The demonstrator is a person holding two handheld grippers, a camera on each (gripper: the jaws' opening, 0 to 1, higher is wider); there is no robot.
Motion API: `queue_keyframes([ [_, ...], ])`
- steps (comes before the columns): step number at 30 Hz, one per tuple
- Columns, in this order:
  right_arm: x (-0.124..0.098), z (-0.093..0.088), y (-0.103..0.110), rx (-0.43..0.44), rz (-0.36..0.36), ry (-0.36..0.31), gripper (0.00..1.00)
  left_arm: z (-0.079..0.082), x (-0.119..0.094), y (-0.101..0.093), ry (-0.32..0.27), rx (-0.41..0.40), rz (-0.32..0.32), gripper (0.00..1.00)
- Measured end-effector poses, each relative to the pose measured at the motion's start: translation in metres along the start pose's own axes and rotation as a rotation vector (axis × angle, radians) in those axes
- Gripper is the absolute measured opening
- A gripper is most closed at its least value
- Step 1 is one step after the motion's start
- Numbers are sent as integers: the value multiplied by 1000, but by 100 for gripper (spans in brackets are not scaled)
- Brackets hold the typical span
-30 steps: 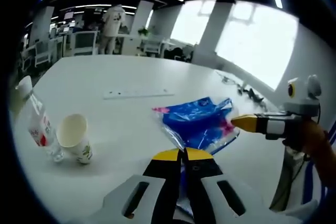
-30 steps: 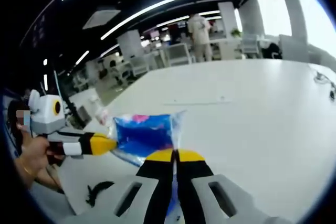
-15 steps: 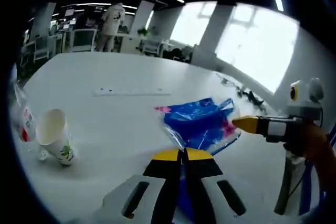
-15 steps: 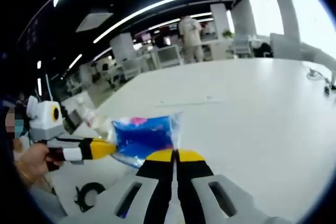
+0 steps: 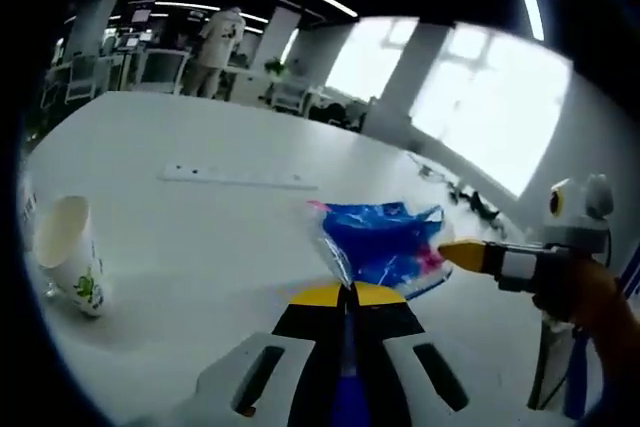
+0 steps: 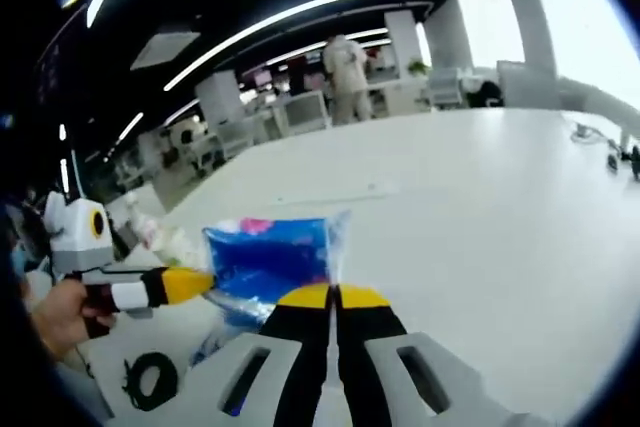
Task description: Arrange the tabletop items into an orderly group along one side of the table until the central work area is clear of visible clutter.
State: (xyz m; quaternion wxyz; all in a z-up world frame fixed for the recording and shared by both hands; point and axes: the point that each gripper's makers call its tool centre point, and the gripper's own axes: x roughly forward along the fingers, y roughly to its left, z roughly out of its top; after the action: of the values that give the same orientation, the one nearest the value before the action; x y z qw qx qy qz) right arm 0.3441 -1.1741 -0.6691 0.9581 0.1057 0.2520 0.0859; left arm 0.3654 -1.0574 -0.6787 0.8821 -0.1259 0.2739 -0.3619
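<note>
A blue plastic packet (image 5: 384, 245) with pink marks hangs above the white table (image 5: 200, 237), held between both grippers. My left gripper (image 5: 349, 294) is shut on its near edge; the right gripper (image 5: 452, 253) comes in from the right and grips its other side. In the right gripper view the same packet (image 6: 268, 257) shows, with my right gripper (image 6: 331, 294) shut on its clear edge and the left gripper (image 6: 190, 282) at its left side. A paper cup (image 5: 65, 255) with a green print stands at the left of the table.
A long white strip (image 5: 238, 178) lies across the middle of the table. Dark cables (image 5: 470, 199) lie near the far right edge. A coiled black cable (image 6: 148, 382) lies on the table at lower left. A person (image 5: 217, 42) stands far behind among desks.
Both grippers have carried the packet along; the view has swung so the cup sits further left, and the plastic bottle beside it has slipped out at the left edge.
</note>
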Motion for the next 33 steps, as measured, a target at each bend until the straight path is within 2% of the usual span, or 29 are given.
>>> queue_keyframes([
  [6, 6, -3, -16, 8, -26, -3, 0, -4, 16, -1, 0, -14, 5, 1],
  [15, 15, -4, -32, 2, -49, -7, 0, -13, 35, -1, 0, -77, 1, 1],
  [20, 24, -8, -39, 31, -50, -3, 0, -15, 42, 3, -4, -90, 9, 1],
  [24, 33, -13, -43, 32, -54, 5, 0, -22, 51, 9, 14, -142, 18, 1],
  [29, 43, -16, -48, 39, -54, 11, 0, -24, 60, 16, 19, -129, 32, 1],
  [33, 47, -26, -54, 36, -61, 35, 0, -35, 62, 18, 57, -165, 32, 2],
])
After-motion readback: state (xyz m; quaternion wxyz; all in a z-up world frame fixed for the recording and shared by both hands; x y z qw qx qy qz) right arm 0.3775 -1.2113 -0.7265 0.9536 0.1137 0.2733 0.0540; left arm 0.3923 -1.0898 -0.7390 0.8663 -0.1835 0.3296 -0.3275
